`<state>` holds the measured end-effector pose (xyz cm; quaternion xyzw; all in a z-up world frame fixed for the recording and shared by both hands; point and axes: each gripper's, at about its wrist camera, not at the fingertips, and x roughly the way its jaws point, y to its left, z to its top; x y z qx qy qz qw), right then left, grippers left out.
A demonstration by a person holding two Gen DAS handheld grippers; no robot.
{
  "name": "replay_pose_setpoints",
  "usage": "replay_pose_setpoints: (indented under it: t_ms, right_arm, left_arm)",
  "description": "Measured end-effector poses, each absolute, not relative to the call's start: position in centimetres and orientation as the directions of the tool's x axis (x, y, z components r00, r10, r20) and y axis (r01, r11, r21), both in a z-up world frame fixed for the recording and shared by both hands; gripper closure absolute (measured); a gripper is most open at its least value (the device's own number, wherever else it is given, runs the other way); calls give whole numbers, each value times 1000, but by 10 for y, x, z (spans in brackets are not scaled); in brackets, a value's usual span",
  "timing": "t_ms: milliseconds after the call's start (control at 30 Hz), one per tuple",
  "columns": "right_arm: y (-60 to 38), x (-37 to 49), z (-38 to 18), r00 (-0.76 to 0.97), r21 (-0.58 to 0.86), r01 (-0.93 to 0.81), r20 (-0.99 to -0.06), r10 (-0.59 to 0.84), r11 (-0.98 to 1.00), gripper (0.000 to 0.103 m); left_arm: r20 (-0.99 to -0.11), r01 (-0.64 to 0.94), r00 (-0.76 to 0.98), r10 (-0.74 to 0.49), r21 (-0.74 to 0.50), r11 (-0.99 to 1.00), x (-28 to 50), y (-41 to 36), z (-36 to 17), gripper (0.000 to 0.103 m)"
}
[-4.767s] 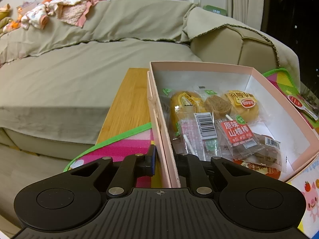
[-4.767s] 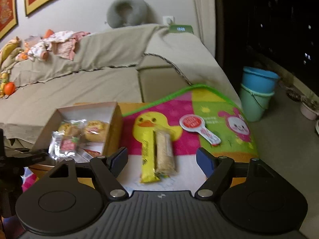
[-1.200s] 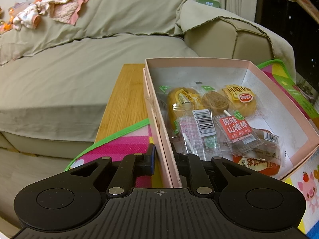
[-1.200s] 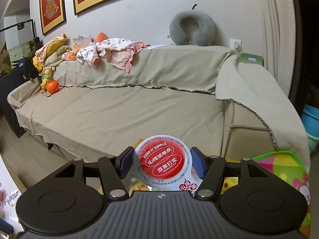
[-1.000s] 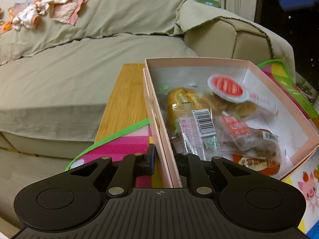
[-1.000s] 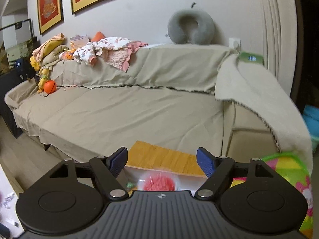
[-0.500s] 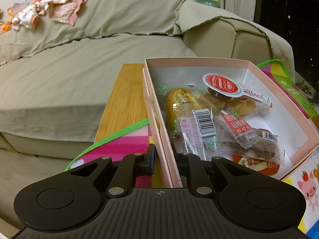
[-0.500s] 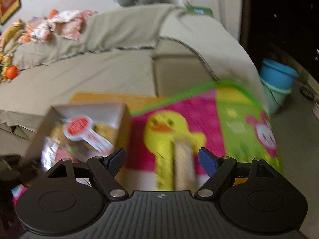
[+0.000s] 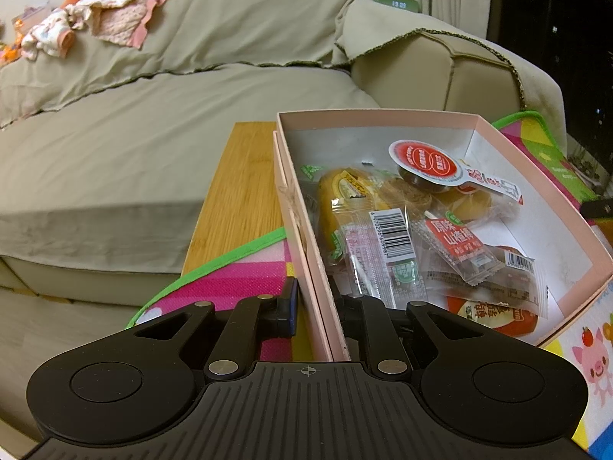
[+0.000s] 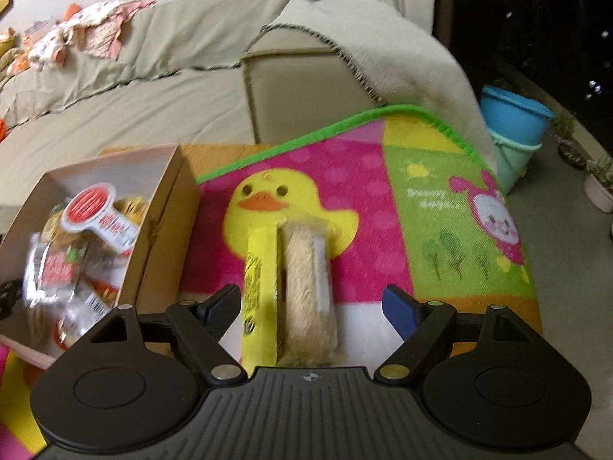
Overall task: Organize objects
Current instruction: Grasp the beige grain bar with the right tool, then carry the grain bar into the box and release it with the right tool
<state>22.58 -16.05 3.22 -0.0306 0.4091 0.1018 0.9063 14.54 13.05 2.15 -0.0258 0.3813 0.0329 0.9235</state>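
Observation:
My left gripper (image 9: 312, 306) is shut on the near left wall of the pink box (image 9: 295, 207), one finger outside and one inside. The box holds several wrapped snacks, and a red-lidded jelly cup (image 9: 425, 163) lies on top of them. In the right wrist view the same box (image 10: 164, 207) sits at the left with the jelly cup (image 10: 90, 203) in it. My right gripper (image 10: 312, 303) is open and empty. It hovers over a yellow snack bar (image 10: 262, 291) and a beige snack bar (image 10: 308, 287) lying side by side on the duck mat (image 10: 345, 191).
The mat covers a wooden table (image 9: 241, 188) set against a beige sofa (image 9: 134, 134). The sofa arm (image 10: 306, 88) stands just behind the table. Stacked blue and green buckets (image 10: 513, 130) stand on the floor at the right.
My right gripper let go of the jelly cup over the box, and the cup now lies in it. The gripper then swung right and down over the two snack bars. The left gripper has not moved.

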Motion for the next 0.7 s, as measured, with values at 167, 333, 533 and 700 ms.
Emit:
replay_pose_setpoints:
  t_ms: [167, 333, 533, 700]
  right_arm:
    - [-162, 249, 30, 662, 44, -172, -735, 149, 984, 43]
    - [-159, 268, 16, 621, 84, -166, -765, 170, 983, 47]
    - [-167, 262, 11, 578, 127, -181, -789, 210, 975, 74]
    - [-172, 239, 13, 565, 68, -219, -805, 184, 973, 74]
  left_arm:
    - [-706, -80, 707, 41, -23, 996, 145, 131, 22, 87]
    - [-706, -80, 707, 41, -22, 997, 146, 131, 22, 87]
    - [-706, -80, 707, 41, -22, 997, 146, 131, 22, 87]
    - [-708, -78, 705, 42, -20, 997, 145, 131, 22, 87]
